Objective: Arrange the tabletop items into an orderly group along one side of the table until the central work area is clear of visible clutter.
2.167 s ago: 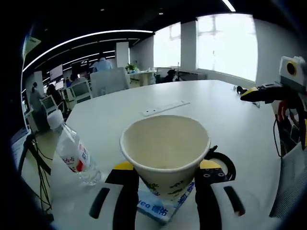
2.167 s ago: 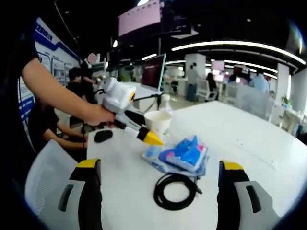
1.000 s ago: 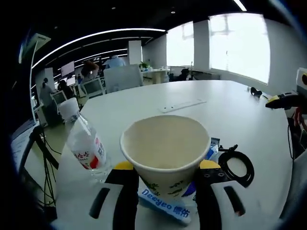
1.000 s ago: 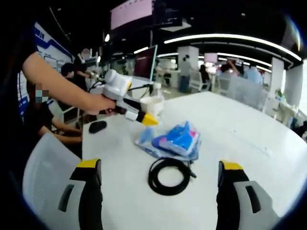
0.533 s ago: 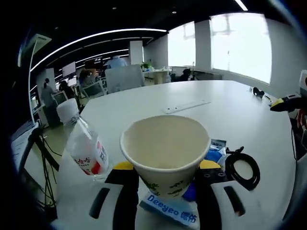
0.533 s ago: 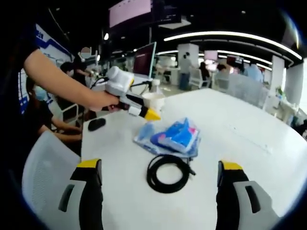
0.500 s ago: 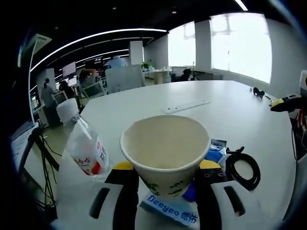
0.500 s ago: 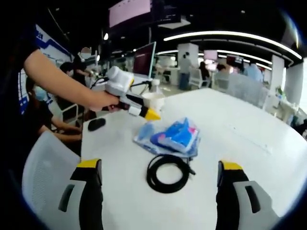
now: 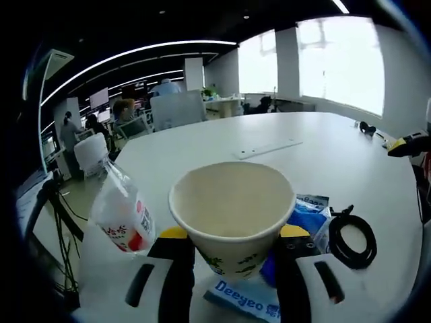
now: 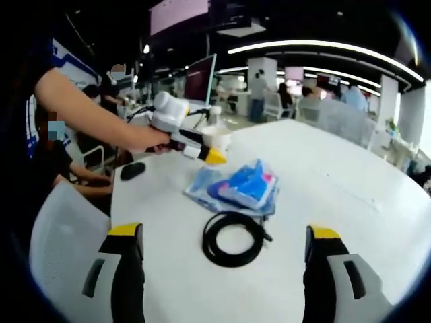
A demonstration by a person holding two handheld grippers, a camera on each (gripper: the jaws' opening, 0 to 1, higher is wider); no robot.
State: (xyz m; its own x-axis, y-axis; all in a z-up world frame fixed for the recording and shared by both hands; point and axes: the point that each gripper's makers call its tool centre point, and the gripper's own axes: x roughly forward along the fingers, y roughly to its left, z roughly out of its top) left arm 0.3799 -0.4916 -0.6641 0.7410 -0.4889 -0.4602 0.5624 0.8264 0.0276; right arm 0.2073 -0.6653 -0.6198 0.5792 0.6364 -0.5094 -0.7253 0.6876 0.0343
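Paper cup [image 9: 232, 214] is pinched between the jaws of the left gripper [image 9: 232, 269], held above the white table [image 9: 316, 155] with a plastic water bottle [image 9: 120, 217] just beside it. Right gripper [image 10: 225, 269] stands spread wide and holds nothing, facing a coiled black cable [image 10: 232, 238] and blue tissue packs [image 10: 239, 185] lying close together on the table.

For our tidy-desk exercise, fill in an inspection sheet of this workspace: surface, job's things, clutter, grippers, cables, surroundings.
Surface: white table, mostly bare.
Job's things: paper cup held off the table; water bottle tilted near the table edge; blue packets piled in the middle.
Clutter: dark mouse-like object by the table edge.
Grippers: left gripper shut on the paper cup; right gripper open, its fingers apart over the table.
Cables: black coiled cable beside the packets.
Surroundings: open office, monitors, seated people, bright windows.
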